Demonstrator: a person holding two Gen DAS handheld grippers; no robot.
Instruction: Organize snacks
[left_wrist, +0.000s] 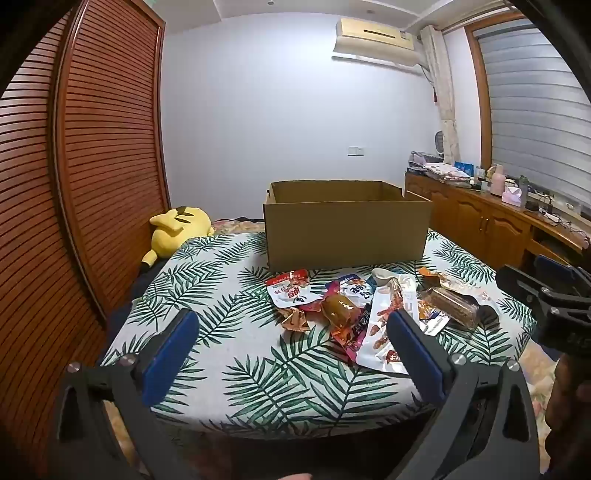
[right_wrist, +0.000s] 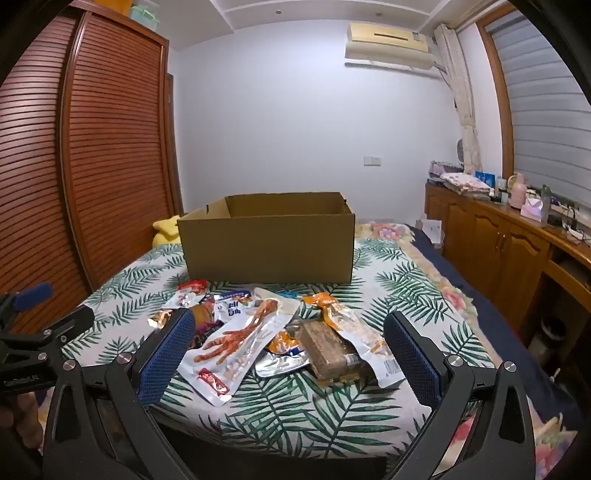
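Note:
An open cardboard box (left_wrist: 347, 229) (right_wrist: 267, 243) stands on the leaf-print cloth (left_wrist: 236, 369) (right_wrist: 295, 406). In front of it lies a loose heap of snack packets: a red-and-white pouch (left_wrist: 291, 290), a brown wrapped piece (left_wrist: 340, 308), a clear pack of chicken feet (right_wrist: 236, 343) and a brown bar in clear wrap (right_wrist: 328, 350) (left_wrist: 452, 306). My left gripper (left_wrist: 291, 325) hovers open near the cloth's front, left of the heap's middle. My right gripper (right_wrist: 290, 325) is open too, its blue pads (right_wrist: 166, 354) straddling the heap from above without touching it.
A yellow plush toy (left_wrist: 181, 229) lies at the back left by the slatted wooden wardrobe (left_wrist: 96, 177). A wooden cabinet (right_wrist: 509, 251) with clutter on top runs along the right wall. The right gripper's body (left_wrist: 554, 306) shows at the left wrist view's right edge.

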